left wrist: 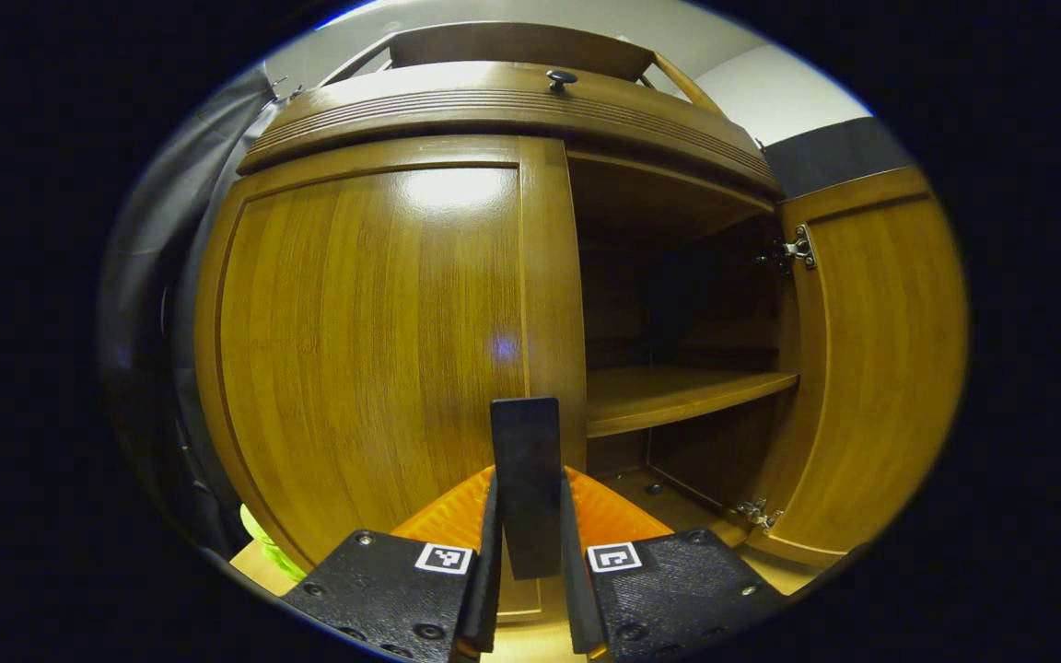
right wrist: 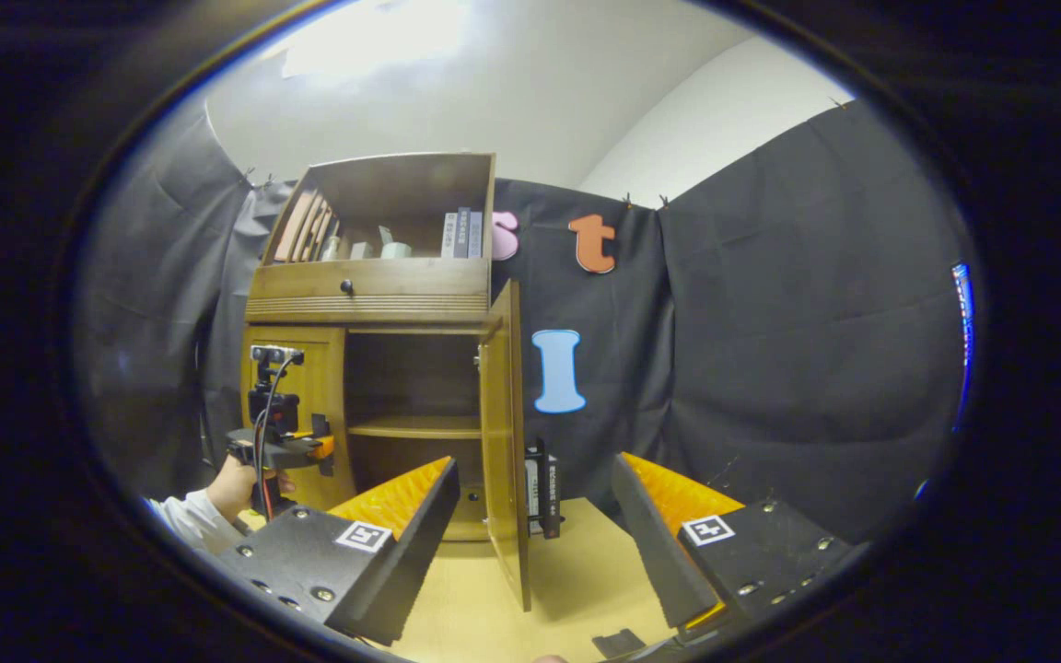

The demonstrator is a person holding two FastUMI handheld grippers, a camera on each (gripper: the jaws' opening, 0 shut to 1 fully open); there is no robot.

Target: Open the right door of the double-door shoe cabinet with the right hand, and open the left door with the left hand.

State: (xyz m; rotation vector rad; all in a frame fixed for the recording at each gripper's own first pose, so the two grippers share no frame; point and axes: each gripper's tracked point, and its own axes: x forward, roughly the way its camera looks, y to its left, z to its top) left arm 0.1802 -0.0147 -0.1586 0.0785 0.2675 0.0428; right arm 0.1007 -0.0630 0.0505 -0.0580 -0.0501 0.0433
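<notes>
Two doors of the brown wooden shoe cabinet point(right wrist: 374, 368) on a pale wooden surface point(right wrist: 577, 571), black cloth behind: right door point(right wrist: 503, 433) swung open, left door point(left wrist: 374, 350) closed. Left gripper point(left wrist: 526, 516) fingers clamp the left door's dark handle point(left wrist: 526, 479). Right gripper point(right wrist: 530, 543) fingers spread wide, empty, apart from the right door.

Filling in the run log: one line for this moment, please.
right door: open | left door: closed | left hand-held gripper: shut on left door handle | right hand-held gripper: open, empty
</notes>
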